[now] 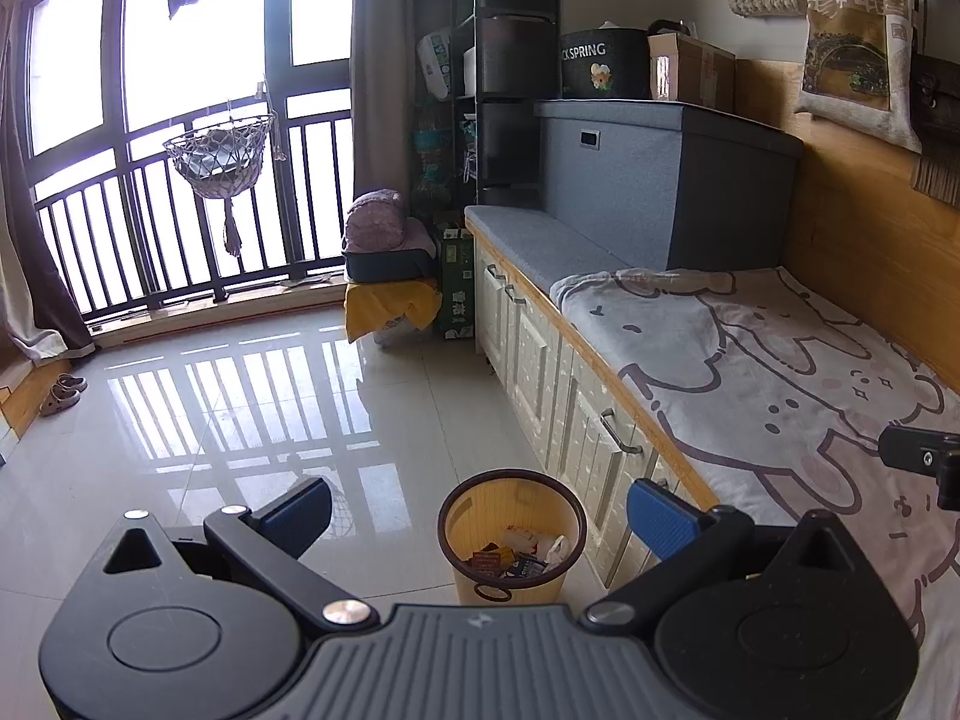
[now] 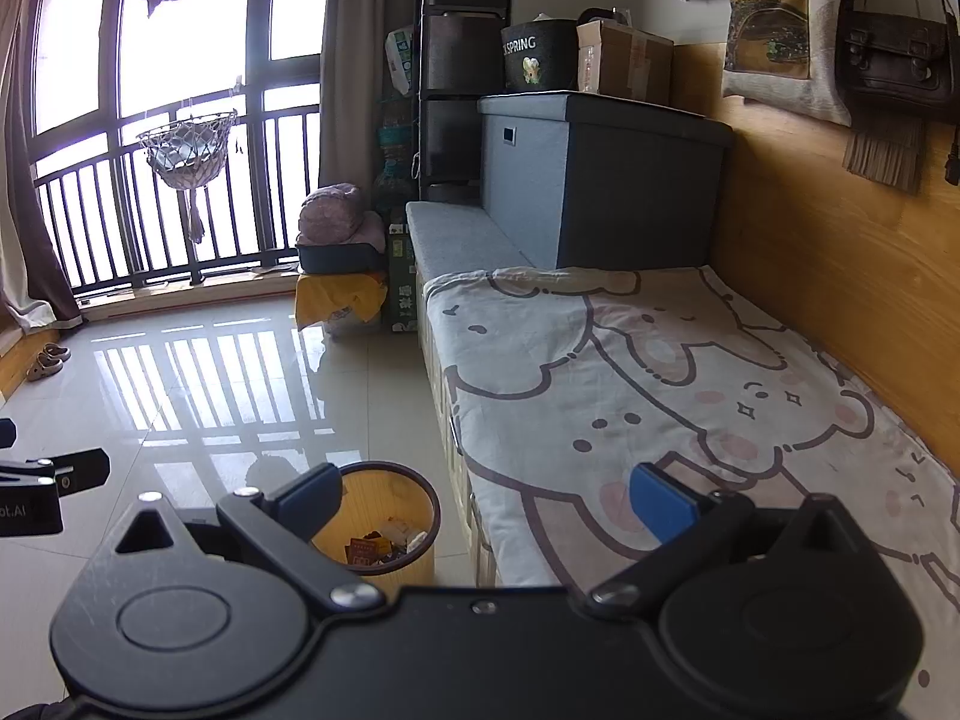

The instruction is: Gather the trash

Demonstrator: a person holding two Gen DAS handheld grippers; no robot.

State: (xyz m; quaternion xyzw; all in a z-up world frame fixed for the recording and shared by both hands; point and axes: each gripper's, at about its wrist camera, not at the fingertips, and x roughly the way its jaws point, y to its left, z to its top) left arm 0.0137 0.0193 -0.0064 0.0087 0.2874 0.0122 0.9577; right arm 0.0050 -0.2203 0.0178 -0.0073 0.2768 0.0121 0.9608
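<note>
The left hand-held gripper [image 1: 480,513] is hanging with its blue-padded fingers [image 1: 660,517] spread wide apart and nothing between them, and the right hand-held gripper [image 2: 486,504] is doing the same, its jaws gaping and empty. Straight ahead of the left one, framed in the gap between its fingers, a small trash bin [image 1: 512,534] is standing upright on the glossy tiled floor [image 1: 240,408]; it is a pale yellow, ribbed bucket with a dark rim, and a little heap of trash [image 1: 516,555] is lying in its bottom: crumpled white paper and small printed wrappers in red and dark colours. In the right wrist view the same bin is sitting low and left of centre, partly behind that gripper's left finger [image 2: 309,501], so it is lying off to the left of the right gripper rather than between its fingers. The bin is standing just beside the white cabinet fronts [image 1: 570,390] under a long bench that is carrying a blanket [image 2: 660,372] printed with cartoon bears. Further out, a grey storage box [image 1: 666,180] is resting on the bench, and a barred window [image 1: 180,150] is filling the far wall.
</note>
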